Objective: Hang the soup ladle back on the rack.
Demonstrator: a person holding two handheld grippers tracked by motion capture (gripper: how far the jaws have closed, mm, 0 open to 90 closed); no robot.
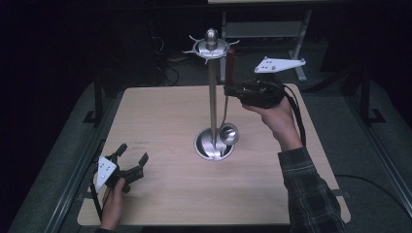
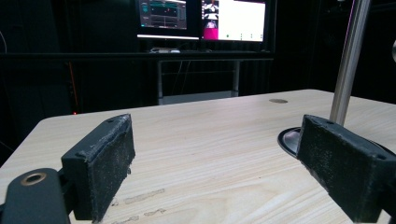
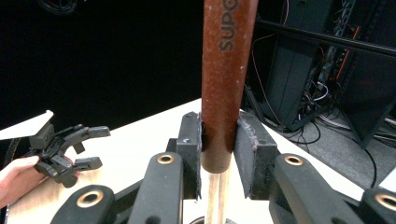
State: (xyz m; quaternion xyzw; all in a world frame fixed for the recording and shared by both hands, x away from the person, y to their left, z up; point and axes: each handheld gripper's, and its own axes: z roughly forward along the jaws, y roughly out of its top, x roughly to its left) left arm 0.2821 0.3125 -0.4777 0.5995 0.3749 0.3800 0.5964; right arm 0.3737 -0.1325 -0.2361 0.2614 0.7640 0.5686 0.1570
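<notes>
A steel utensil stand [image 1: 212, 102] rises from a round base [image 1: 206, 145] at the middle of the wooden table [image 1: 160, 116], with a ring of hooks at its top [image 1: 211, 47]. A ladle hangs upright just right of the pole, its steel bowl [image 1: 228, 133] low by the base and its brown handle [image 1: 230, 63] up near the hooks. My right gripper [image 1: 228, 90] is shut on that handle [image 3: 229, 70], whose sides both pads [image 3: 250, 144] touch. My left gripper [image 1: 132, 154] rests open at the table's front left, nothing between its pads [image 2: 107, 163].
In the left gripper view, the stand's pole [image 2: 348, 70] and base [image 2: 289, 140] sit to the right, with lit monitors [image 2: 201, 18] beyond the far edge. A white metal frame [image 1: 267, 29] stands behind the table. Cables and dark racks [image 3: 317, 93] lie off the right side.
</notes>
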